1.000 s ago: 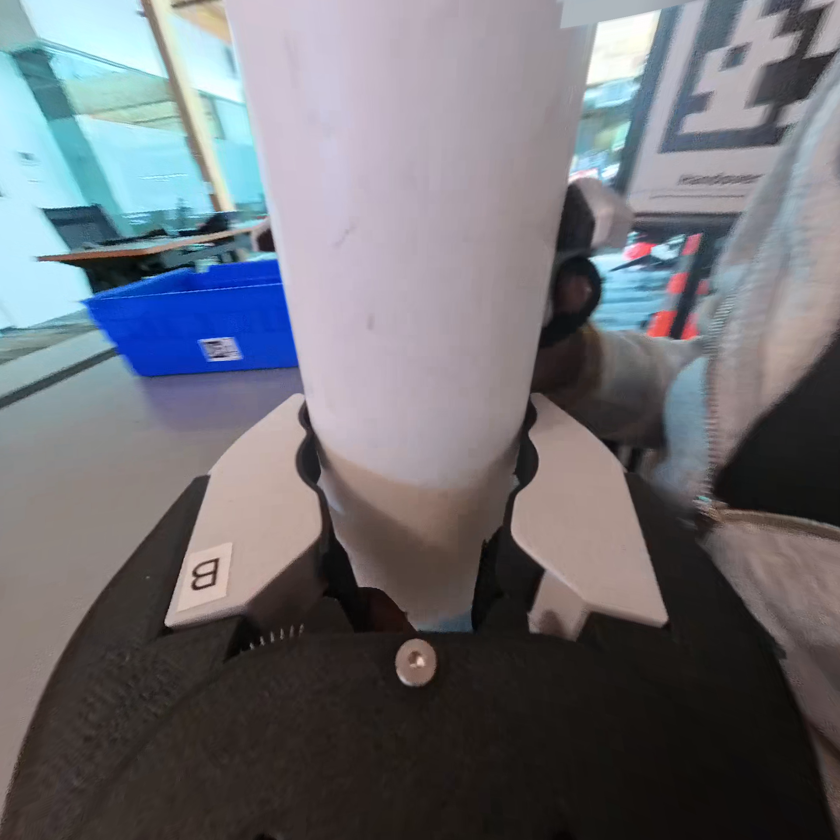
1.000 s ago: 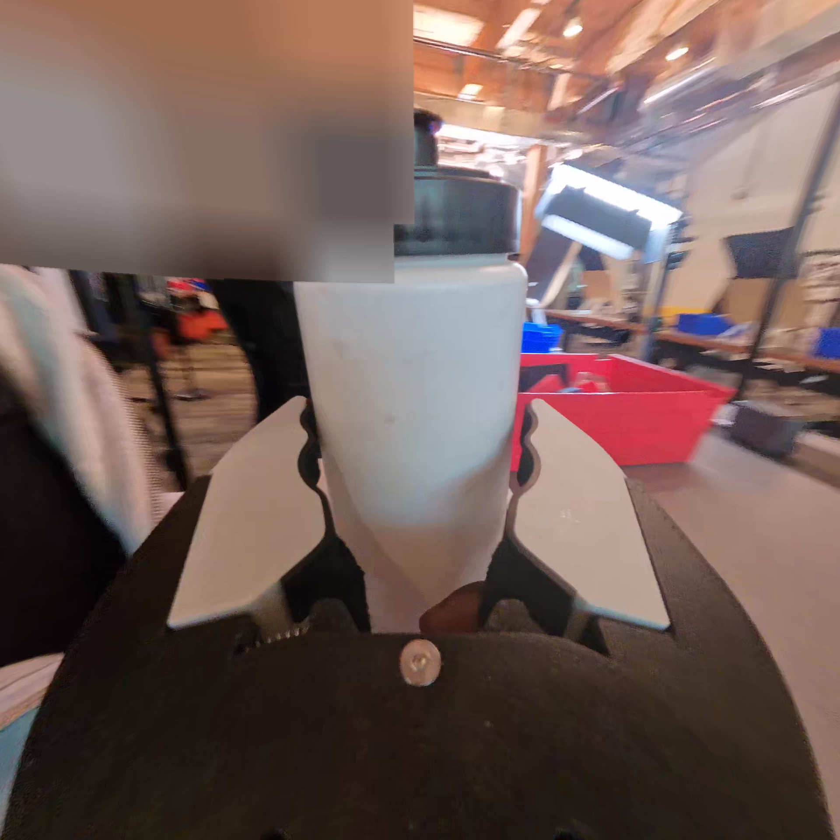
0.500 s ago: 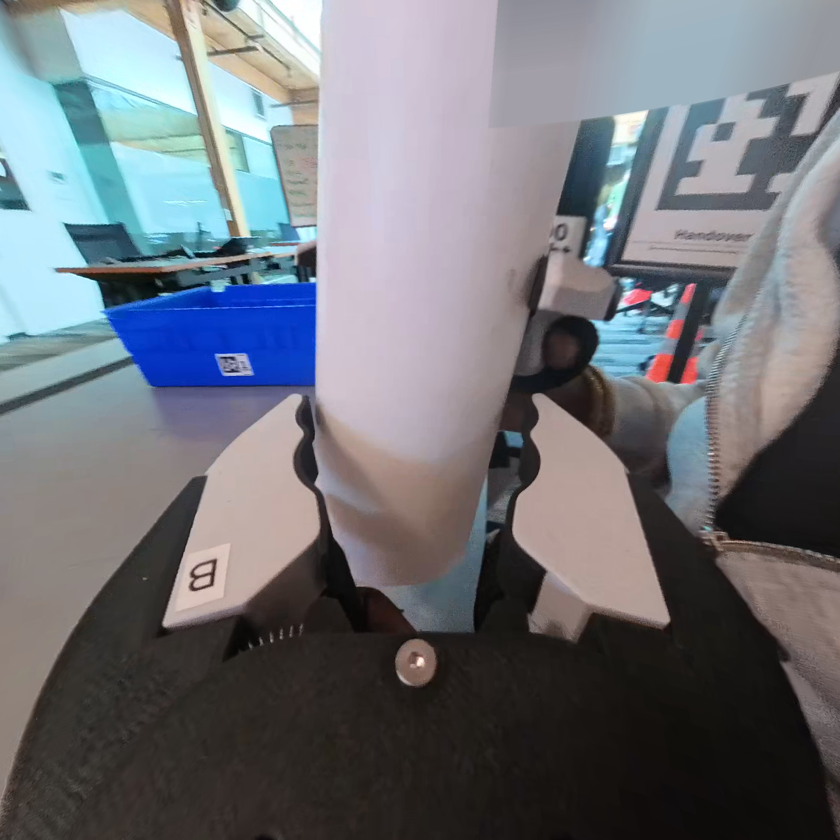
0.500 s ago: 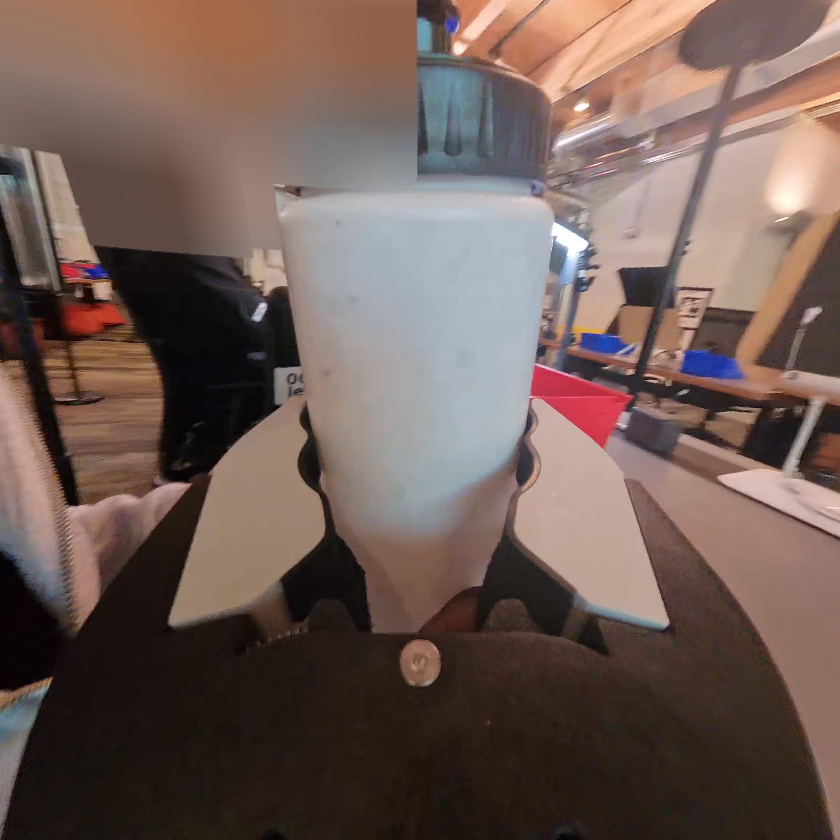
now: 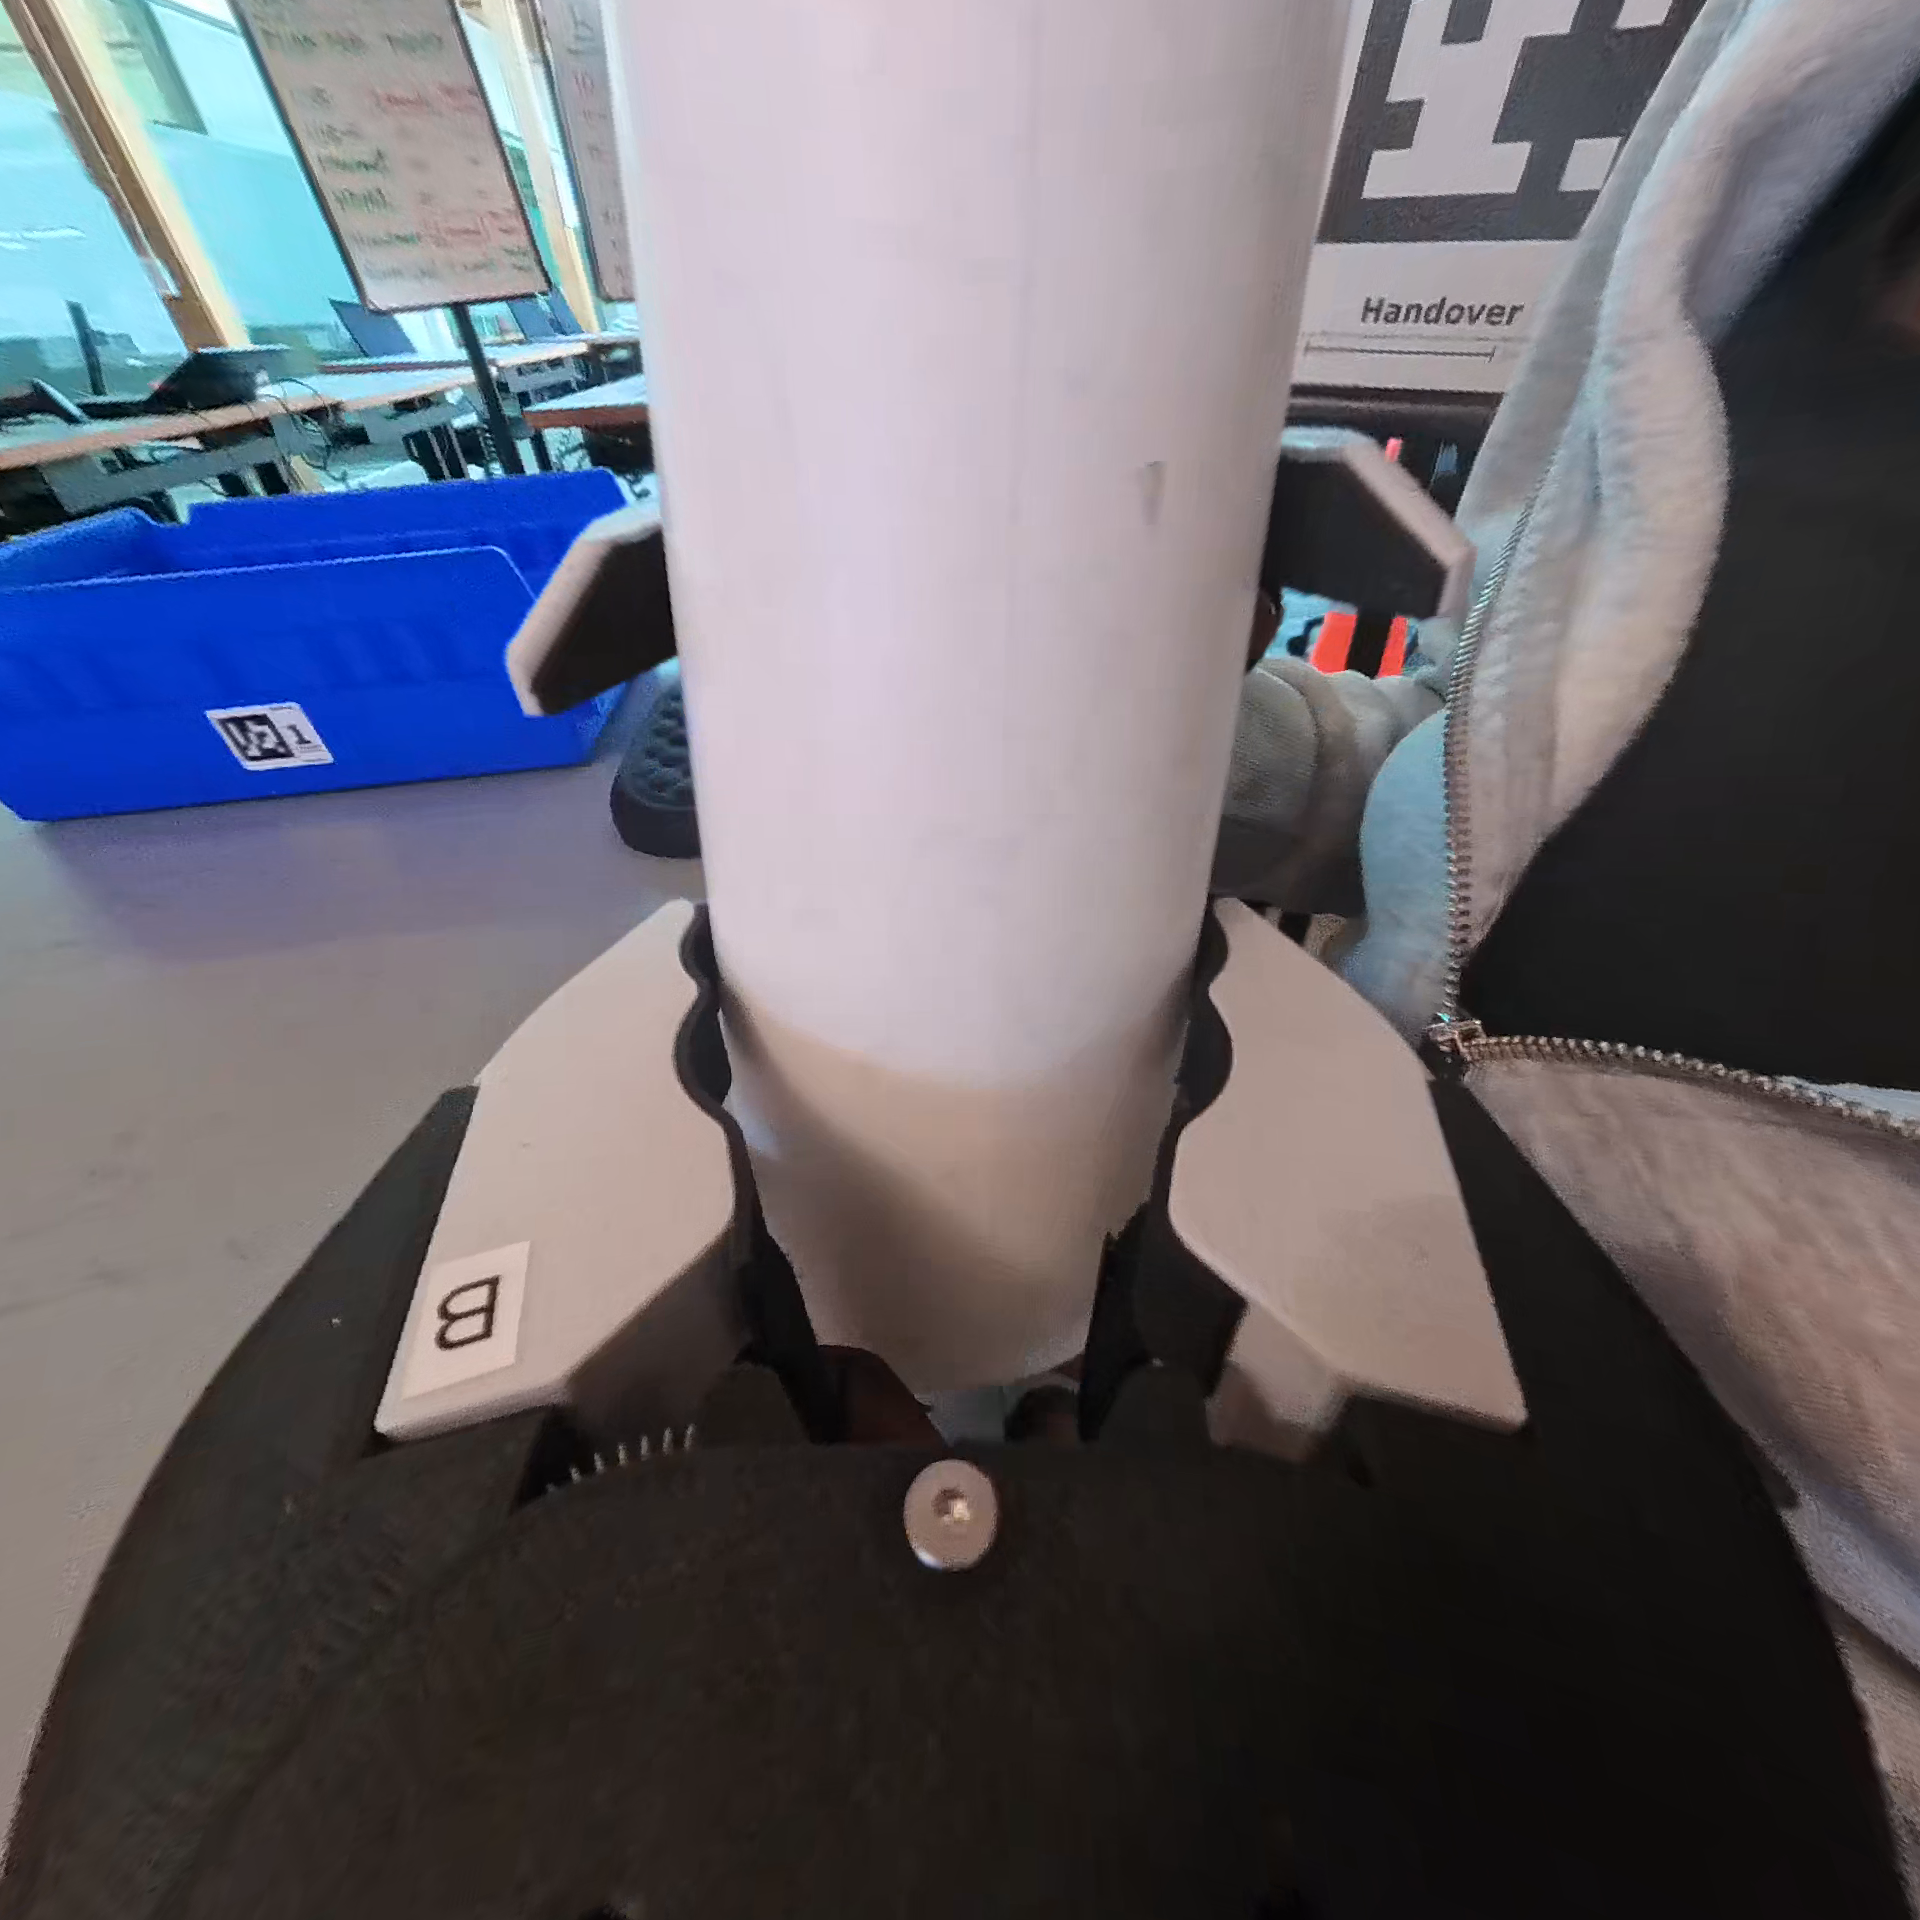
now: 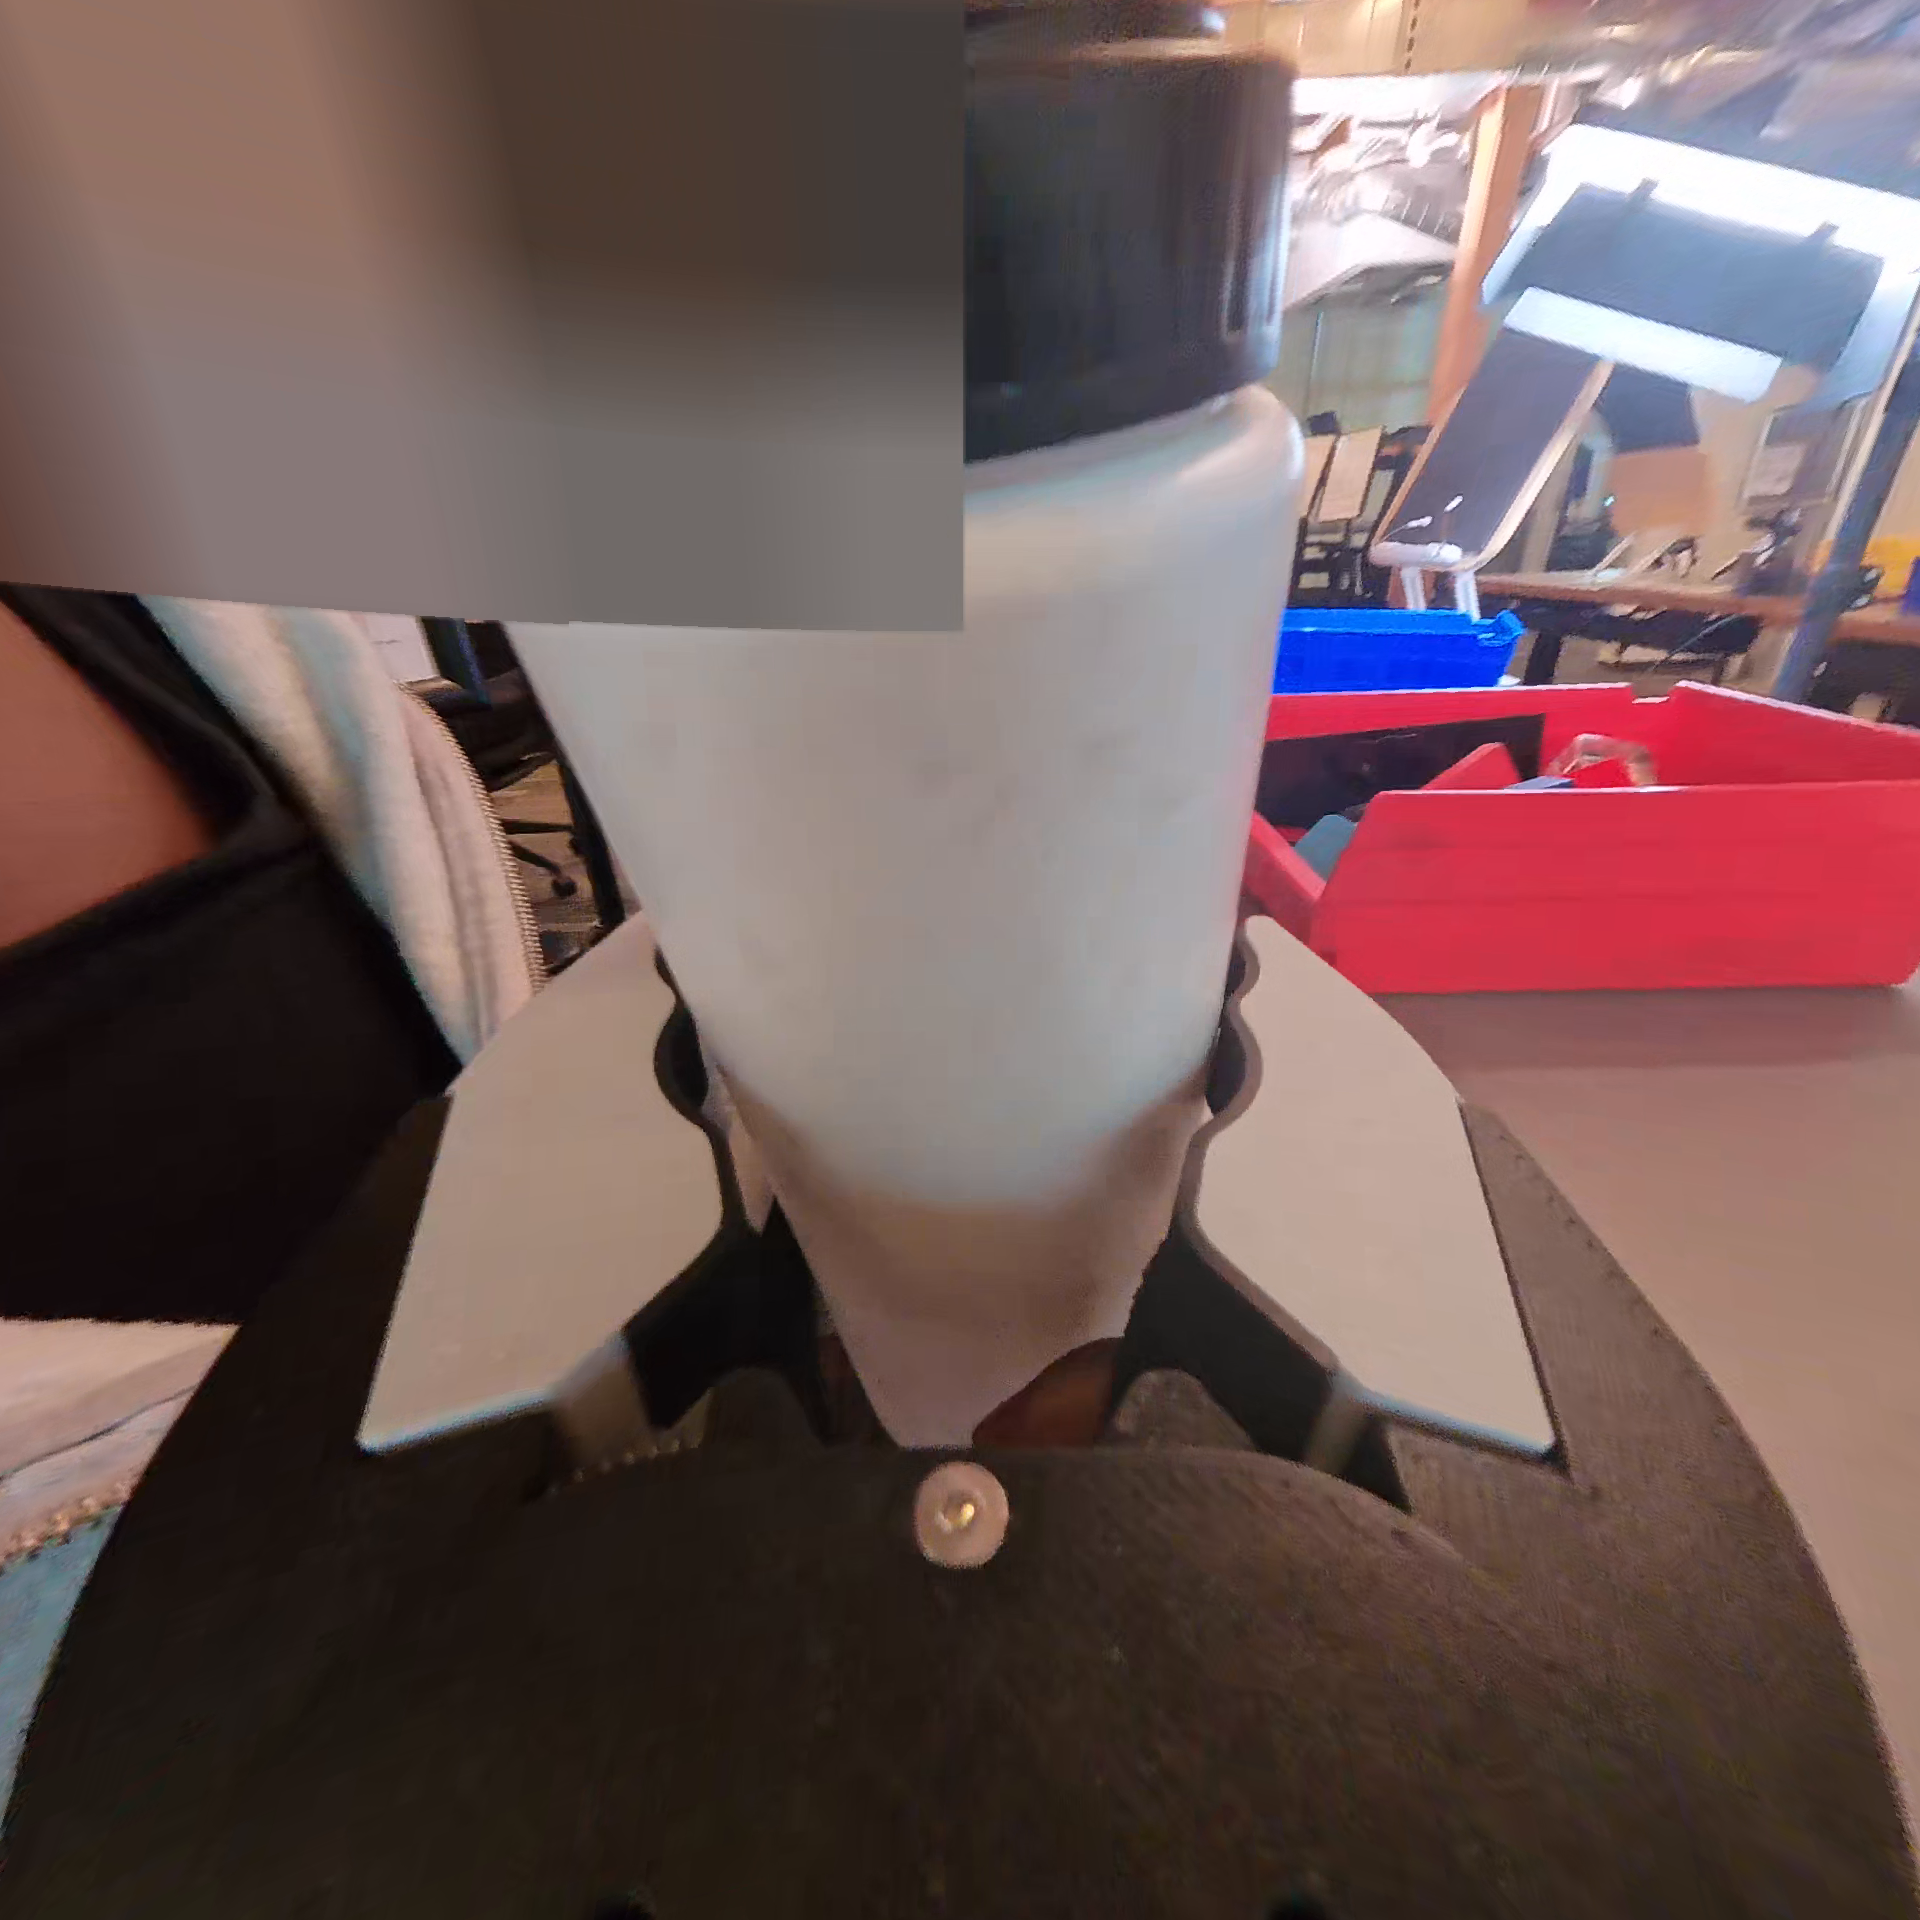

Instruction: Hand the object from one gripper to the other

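Note:
A tall white bottle (image 5: 956,623) with a black cap (image 6: 1122,260) stands upright between both grippers. My left gripper (image 5: 951,1039) is closed on its lower body, with both fingers against its sides. My right gripper (image 6: 951,1039) is closed on the bottle (image 6: 935,883) higher up, below the cap. In the left wrist view the right gripper's fingers (image 5: 592,613) show on both sides of the bottle, above my left fingers. A blurred patch hides the bottle's upper left in the right wrist view.
A blue bin (image 5: 291,644) sits on the grey table (image 5: 260,1039) to the left. A red bin (image 6: 1610,883) with items sits on the table to the right, with another blue bin (image 6: 1392,649) behind it. A person in a grey hoodie (image 5: 1662,520) stands close. The tips of one gripper are about 6 centimeters away from the tips of the other.
Half a second ago the bottle leaned left in the left gripper with a gap at the right finger. Now it sits centred against both fingers. The right gripper's fingers now flank it.

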{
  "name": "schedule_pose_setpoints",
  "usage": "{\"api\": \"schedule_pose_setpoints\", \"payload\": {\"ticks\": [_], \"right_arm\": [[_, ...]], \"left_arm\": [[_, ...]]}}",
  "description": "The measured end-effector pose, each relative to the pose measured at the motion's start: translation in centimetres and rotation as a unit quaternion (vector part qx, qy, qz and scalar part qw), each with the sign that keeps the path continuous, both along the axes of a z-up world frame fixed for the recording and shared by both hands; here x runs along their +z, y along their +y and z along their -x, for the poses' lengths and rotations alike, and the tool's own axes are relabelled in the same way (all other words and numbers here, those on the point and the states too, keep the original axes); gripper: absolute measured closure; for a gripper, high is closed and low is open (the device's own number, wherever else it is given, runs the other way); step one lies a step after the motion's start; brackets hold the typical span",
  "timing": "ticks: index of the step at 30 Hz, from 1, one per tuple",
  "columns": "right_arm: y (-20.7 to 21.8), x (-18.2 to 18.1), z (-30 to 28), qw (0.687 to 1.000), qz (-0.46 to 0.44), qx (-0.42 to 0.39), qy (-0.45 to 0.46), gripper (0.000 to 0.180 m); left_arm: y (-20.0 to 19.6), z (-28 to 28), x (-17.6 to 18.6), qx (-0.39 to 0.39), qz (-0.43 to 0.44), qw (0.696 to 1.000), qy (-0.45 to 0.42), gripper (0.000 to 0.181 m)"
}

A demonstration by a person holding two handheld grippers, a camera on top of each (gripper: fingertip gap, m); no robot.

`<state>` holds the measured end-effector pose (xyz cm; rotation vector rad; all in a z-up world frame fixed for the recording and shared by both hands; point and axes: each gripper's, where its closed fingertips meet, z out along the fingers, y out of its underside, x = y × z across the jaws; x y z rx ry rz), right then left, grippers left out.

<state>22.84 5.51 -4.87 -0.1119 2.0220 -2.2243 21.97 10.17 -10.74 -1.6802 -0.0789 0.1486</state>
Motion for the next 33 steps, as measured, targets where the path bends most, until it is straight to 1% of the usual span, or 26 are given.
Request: {"api": "schedule_pose_setpoints", "payload": {"ticks": [3, 4, 6, 8, 10, 13, 15, 17, 19, 23, 25, 27, 28, 29, 31, 33], "right_arm": [[-0.1, 0.4, 0.2, 1.0, 0.016, -0.018, 0.006, 0.085], [0.0, 0.7, 0.7, 0.999, 0.024, -0.038, 0.005, 0.086], [0.1, 1.1, 2.4, 0.994, 0.034, -0.106, 0.017, 0.087], [0.5, 1.5, 3.9, 0.983, 0.044, -0.175, 0.036, 0.087], [0.6, 2.0, 4.3, 0.976, 0.056, -0.205, 0.04, 0.087], [0.2, 2.1, 3.9, 0.977, 0.061, -0.204, 0.031, 0.087], [0.1, 1.8, 3.8, 0.98, 0.051, -0.19, 0.035, 0.089], [0.2, 1.6, 3.1, 0.987, 0.044, -0.147, 0.037, 0.091], [0.7, 1.7, 2.4, 0.994, 0.048, -0.097, 0.024, 0.082], [1.2, 0.8, 0.9, 0.999, 0.035, -0.015, 0.006, 0.081], [1.1, 0.6, -0.4, 0.999, 0.035, 0.026, 0.009, 0.098], [1.0, 0.8, -0.5, 0.999, 0.047, 0.019, 0.014, 0.098], [1.0, 1.0, -0.2, 0.998, 0.054, 0.008, 0.013, 0.099], [1.0, 1.2, 0.4, 0.998, 0.064, -0.02, 0.02, 0.099], [1.0, 1.4, 1.9, 0.992, 0.067, -0.091, 0.054, 0.099], [0.9, 1.7, 2.7, 0.984, 0.075, -0.144, 0.078, 0.099]], "left_arm": [[0.1, 0.2, 0.2, 0.004, -0.005, 1.0, -0.006, 0.095], [0.1, 0.7, 0.4, 0.022, -0.012, 1.0, -0.008, 0.096], [-0.4, 2.2, 1.2, 0.075, -0.031, 0.997, 0.005, 0.095], [-0.5, 2.9, 1.9, 0.113, -0.041, 0.992, 0.035, 0.094], [-0.3, 3.4, 1.8, 0.141, -0.023, 0.988, 0.062, 0.093], [-0.1, 4.0, 1.4, 0.172, 0.003, 0.981, 0.089, 0.096], [-0.3, 3.8, 1.2, 0.162, 0.01, 0.983, 0.082, 0.096], [-0.4, 2.9, 1.3, 0.124, -0.004, 0.991, 0.059, 0.096], [-0.5, 1.7, 1.7, 0.074, -0.026, 0.996, 0.03, 0.097], [-0.1, -0.8, 1.6, -0.019, -0.035, 0.999, -0.004, 0.097], [0.2, -1.2, 1.3, -0.037, -0.033, 0.999, -0.018, 0.097], [0.4, -1.1, 1.3, -0.038, -0.037, 0.998, -0.022, 0.096], [0.4, -0.6, 1.4, -0.021, -0.041, 0.999, -0.024, 0.098], [0.3, 0.3, 1.5, 0.007, -0.043, 0.999, -0.023, 0.099], [0.0, 1.4, 1.8, 0.051, -0.047, 0.998, -0.005, 0.095], [-0.1, 2.4, 2.0, 0.093, -0.045, 0.994, 0.02, 0.094]]}}
